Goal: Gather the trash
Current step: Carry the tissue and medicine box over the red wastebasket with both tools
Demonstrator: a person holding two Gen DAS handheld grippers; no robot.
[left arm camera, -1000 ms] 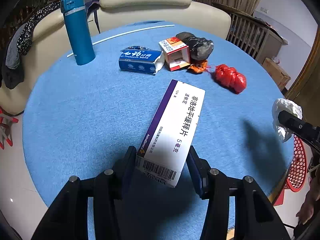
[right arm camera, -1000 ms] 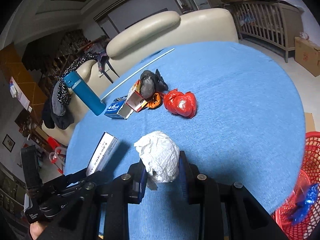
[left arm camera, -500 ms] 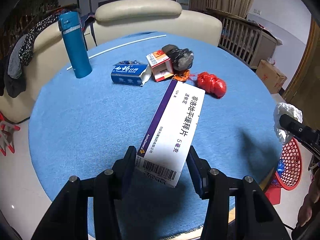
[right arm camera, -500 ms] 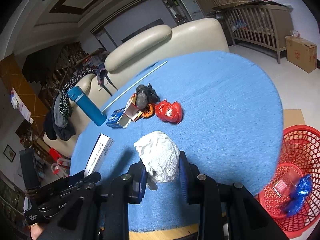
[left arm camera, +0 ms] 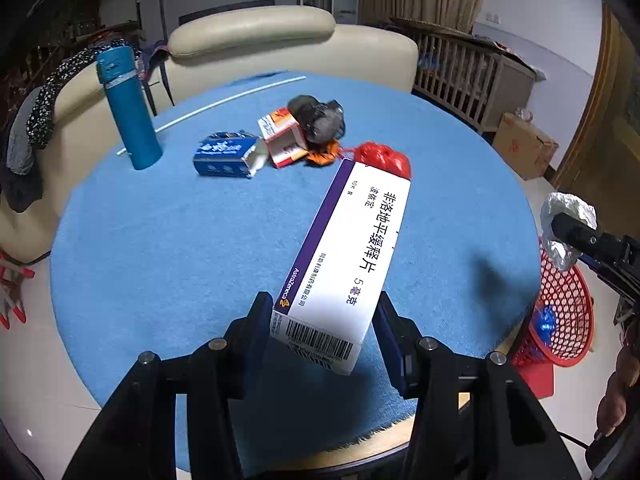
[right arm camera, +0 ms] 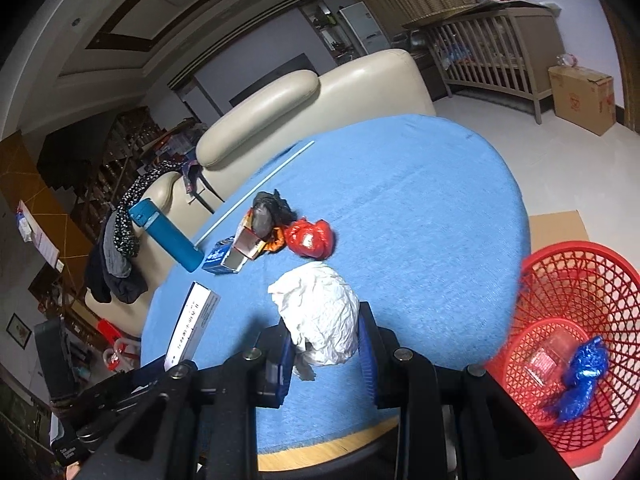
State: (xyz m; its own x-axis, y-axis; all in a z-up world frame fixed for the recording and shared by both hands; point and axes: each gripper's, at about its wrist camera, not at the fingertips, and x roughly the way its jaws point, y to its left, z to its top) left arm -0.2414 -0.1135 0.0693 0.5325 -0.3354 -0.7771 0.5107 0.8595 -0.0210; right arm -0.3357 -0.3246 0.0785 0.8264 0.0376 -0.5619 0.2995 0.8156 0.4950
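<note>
The left gripper point(left arm camera: 320, 330) points steeply down over the near edge of the round blue table point(left arm camera: 180, 240), its jaws clamped on the barcode end of a white-and-purple box point(left arm camera: 352, 252), which slants up and away from the fingers, clear of the table. The right gripper point(right arm camera: 326, 344) tilts less steeply and is clamped on a crumpled white paper wad point(right arm camera: 320, 312), also held above the table's near edge; in the left view that wad point(left arm camera: 564, 232) hangs past the table's right rim, over a red basket point(left arm camera: 568, 312). The basket point(right arm camera: 580, 320) stands on the floor just right of the table and holds a blue wrapper point(right arm camera: 580, 376). Near the table's far side lie a blue carton point(left arm camera: 226, 154), a red-and-white carton point(left arm camera: 282, 138), a black bag point(left arm camera: 318, 118) and a red bag point(left arm camera: 384, 158), with a blue flask point(left arm camera: 128, 106) standing left of them.
</note>
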